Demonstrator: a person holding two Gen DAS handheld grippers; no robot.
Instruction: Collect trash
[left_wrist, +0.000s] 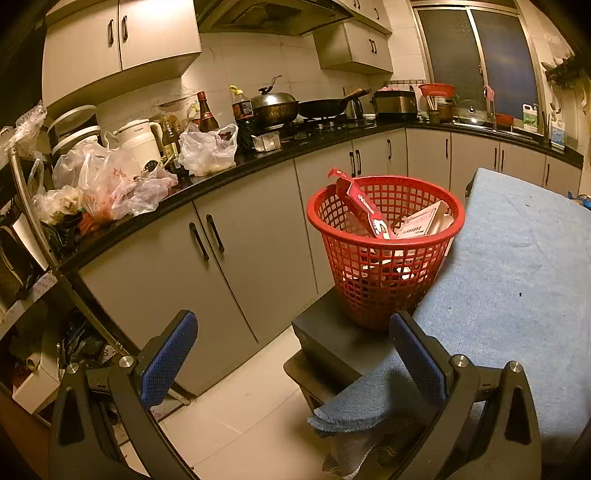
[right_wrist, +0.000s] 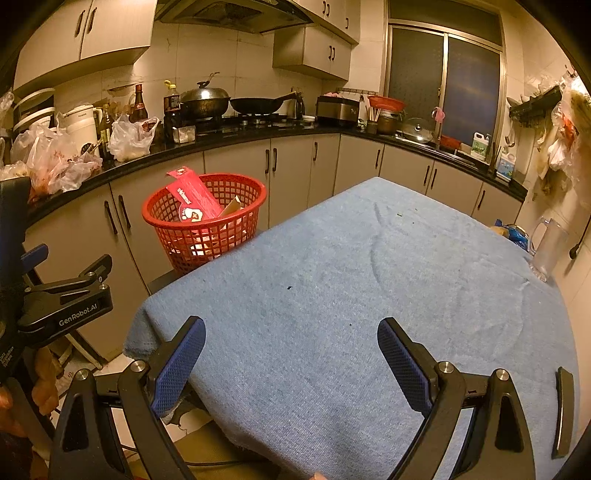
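Note:
A red mesh basket (left_wrist: 384, 254) (right_wrist: 205, 225) stands on a dark low stand beside the table's left edge. Inside it lean a long red carton (left_wrist: 364, 206) (right_wrist: 194, 201) and pale cardboard pieces (left_wrist: 424, 223). My left gripper (left_wrist: 295, 343) hangs open in front of the basket, above the floor and the table's near corner, with nothing between its blue pads. My right gripper (right_wrist: 291, 347) is open over the blue cloth-covered table (right_wrist: 369, 277), also holding nothing. The left gripper's black body (right_wrist: 66, 299) shows at the left edge of the right wrist view.
A black counter (left_wrist: 258, 162) over grey cabinets curves around the room, crowded with plastic bags (left_wrist: 110, 181), bottles, a wok (left_wrist: 275, 105) and pans. A clear jug (right_wrist: 546, 247) stands at the table's far right. White tile floor (left_wrist: 251, 406) lies below the left gripper.

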